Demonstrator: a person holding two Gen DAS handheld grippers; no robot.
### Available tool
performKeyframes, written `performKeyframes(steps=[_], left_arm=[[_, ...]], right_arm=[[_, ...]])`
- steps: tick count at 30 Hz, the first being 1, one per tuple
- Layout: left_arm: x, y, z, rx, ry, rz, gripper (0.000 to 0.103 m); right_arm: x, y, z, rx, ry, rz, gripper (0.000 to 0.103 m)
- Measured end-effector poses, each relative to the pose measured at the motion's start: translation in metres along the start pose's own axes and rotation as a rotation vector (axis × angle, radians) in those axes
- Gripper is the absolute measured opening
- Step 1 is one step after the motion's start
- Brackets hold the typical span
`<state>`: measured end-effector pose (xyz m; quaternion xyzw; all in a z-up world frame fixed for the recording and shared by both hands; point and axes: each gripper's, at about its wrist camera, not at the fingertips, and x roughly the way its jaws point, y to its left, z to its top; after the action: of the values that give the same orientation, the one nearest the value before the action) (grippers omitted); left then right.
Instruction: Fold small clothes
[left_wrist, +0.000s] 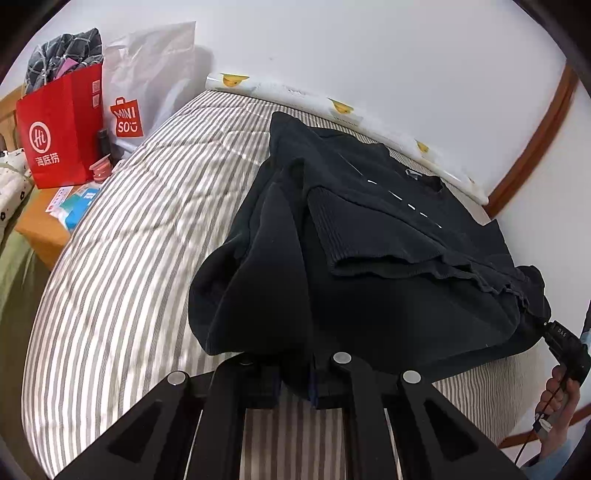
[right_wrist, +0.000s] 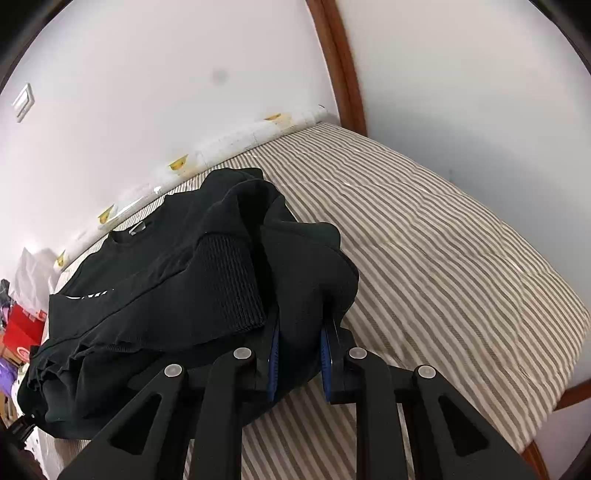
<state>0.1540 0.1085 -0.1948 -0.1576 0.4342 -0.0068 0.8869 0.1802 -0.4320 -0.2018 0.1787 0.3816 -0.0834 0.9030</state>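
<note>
While both tongs (left_wrist: 295, 380) (right_wrist: 299, 354) pinch black sweater (left_wrist: 369, 229), MINISO bag (left_wrist: 147, 85) beside red bag (left_wrist: 61, 129).

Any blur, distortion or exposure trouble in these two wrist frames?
Left wrist view: heavy fisheye bending, motion smear on the striped mattress, black sweater underexposed, folds hard to read. Right wrist view: door frame bowed and slightly smeared, sweater again nearly featureless, dark corners.

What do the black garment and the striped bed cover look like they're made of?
Garment: soft matte knit, probably cotton jersey or fleece; its cuff is ribbed and it drapes in loose folds. Bed cover: quilted woven fabric, likely cotton; stitched puckers cross the grey-white stripes.
</note>
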Motion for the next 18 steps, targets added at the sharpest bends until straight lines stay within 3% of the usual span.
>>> performKeyframes(steps=[6,11,15,18], left_arm=[[-0.007,-0.002,-0.019,-0.005,0.012,0.014,0.011],[-0.017,0.001,-0.026,-0.026,0.005,0.037,0.015],[-0.029,0.005,-0.035,-0.029,0.010,0.033,0.018],[-0.045,0.006,-0.039,-0.040,-0.012,-0.002,0.023]], right_arm=[[-0.011,-0.015,-0.018,0.001,0.013,0.000,0.019],[-0.022,-0.015,-0.021,-0.068,0.039,-0.032,0.028],[-0.046,-0.012,-0.022,-0.132,-0.012,-0.087,0.033],[-0.057,-0.009,-0.024,-0.150,-0.027,-0.051,0.033]])
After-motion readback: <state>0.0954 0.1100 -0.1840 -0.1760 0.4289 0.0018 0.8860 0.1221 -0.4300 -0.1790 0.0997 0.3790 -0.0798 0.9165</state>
